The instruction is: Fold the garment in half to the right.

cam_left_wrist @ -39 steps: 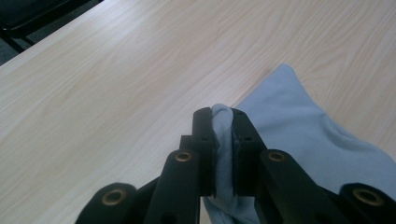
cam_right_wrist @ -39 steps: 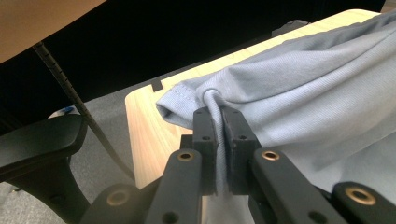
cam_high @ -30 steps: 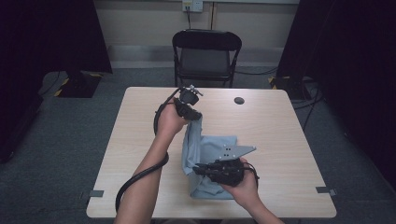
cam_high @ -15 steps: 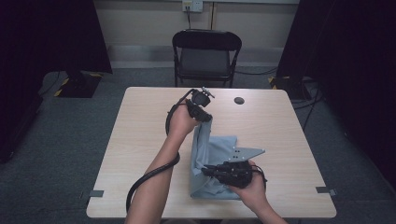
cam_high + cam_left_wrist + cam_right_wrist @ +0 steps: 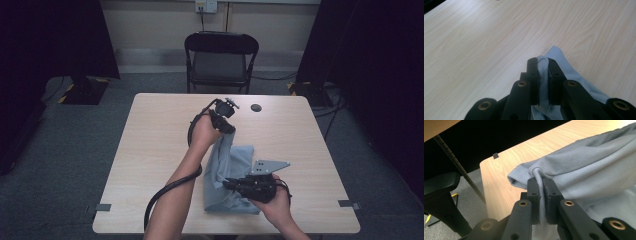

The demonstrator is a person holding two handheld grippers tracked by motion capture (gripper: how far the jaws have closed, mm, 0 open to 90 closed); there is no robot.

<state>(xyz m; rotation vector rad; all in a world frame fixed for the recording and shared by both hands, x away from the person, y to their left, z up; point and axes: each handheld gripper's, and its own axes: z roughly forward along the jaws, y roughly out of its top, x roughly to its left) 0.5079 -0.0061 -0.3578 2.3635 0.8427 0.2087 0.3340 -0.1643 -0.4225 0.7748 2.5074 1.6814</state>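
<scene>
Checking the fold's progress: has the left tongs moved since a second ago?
Yes. The left tongs, shut on the grey cloth, have moved toward the table's far edge and the black disc.

Lab/recording studio setup: black curtains (image 5: 55,40) both sides, grey carpet floor (image 5: 60,165), lone wood-laminate surface (image 5: 150,145), folding chair (image 5: 221,60) at far edge, wall outlet (image 5: 206,5), cables (image 5: 332,107) on floor past far-right corner.

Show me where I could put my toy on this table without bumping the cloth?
The left half of the table is bare, from its left edge to the person's left forearm. The far right corner past the small dark disc is bare too. The near middle is crowded: grey cloth clamped by the left gripper and right gripper.
</scene>
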